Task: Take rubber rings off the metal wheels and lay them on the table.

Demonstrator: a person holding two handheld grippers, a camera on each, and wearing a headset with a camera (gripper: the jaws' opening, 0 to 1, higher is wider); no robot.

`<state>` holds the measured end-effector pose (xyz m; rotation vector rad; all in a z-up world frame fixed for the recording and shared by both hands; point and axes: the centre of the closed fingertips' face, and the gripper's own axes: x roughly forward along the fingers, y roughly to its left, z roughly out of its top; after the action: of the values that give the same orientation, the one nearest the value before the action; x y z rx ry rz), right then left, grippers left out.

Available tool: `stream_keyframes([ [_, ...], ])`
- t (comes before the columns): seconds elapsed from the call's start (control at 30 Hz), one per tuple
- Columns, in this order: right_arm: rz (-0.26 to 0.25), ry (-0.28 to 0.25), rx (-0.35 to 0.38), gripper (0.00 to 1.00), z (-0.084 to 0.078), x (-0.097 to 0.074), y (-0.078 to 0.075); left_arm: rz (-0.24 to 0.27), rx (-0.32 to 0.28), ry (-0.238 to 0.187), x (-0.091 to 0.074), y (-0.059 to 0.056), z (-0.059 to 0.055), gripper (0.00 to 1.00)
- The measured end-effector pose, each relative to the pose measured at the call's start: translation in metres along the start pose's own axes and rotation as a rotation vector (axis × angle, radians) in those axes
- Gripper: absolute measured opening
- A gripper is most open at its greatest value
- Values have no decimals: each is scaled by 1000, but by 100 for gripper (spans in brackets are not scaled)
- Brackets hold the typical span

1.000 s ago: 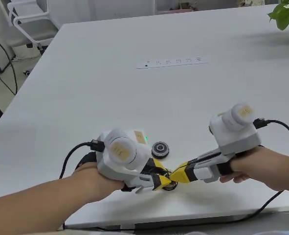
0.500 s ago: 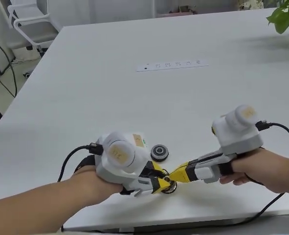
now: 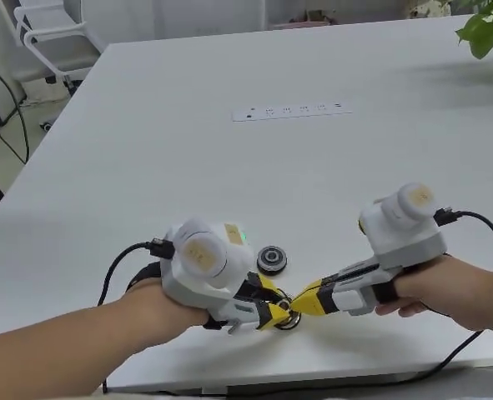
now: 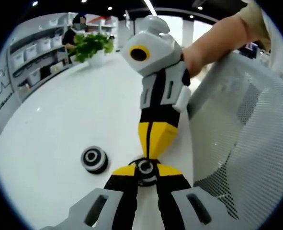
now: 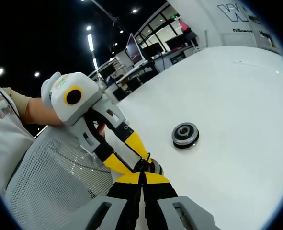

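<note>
White tabletop (image 3: 146, 150) carries the work close to its front edge. On the left, the left gripper (image 3: 269, 313), held in the person's left hand (image 3: 158, 308), has its yellow fingers clenched on a small metal wheel (image 3: 288, 319). In the left gripper view the wheel sits clamped between the two tips. Whether it rests on the tabletop or hangs just above it I cannot tell.

Just beyond lies a second metal wheel (image 3: 272, 259), flat on the tabletop with its black rubber ring (image 5: 185, 143) on it. It is apart from both grippers and in the same spot as half a second ago. Farther back, a white power strip (image 3: 292, 108) lies across the middle of the tabletop.

From the right, the right gripper (image 3: 303, 302), in the right hand (image 3: 446, 292), meets the clamped wheel. Its fingers are pressed together with the tips at the wheel's rim. Whether they nip the rubber ring there is too small to tell.

Against the frame half a second ago, the two grippers stay joined at the wheel and almost nothing has shifted. The right gripper's body sits only slightly lower. Green plant leaves (image 3: 484, 29) show at the far right corner.
</note>
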<state>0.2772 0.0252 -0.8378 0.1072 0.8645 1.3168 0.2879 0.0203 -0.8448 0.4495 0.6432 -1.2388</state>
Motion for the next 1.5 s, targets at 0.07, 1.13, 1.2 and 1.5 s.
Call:
stream_keyframes([
  [0.07, 0, -4, 1, 0, 1, 0, 0, -2, -9, 1, -1, 0, 0, 16],
  [1.13, 17, -58, -3, 0, 19, -3, 0, 41, -56, -138, -71, -8, 19, 39],
  [1.2, 21, -65, -4, 0, 22, -4, 1, 52, -59, -147, -76, -7, 18, 40],
  [1.5, 25, -71, -11, 0, 30, -3, 4, 96, -52, -141, -95, -1, 7, 46],
])
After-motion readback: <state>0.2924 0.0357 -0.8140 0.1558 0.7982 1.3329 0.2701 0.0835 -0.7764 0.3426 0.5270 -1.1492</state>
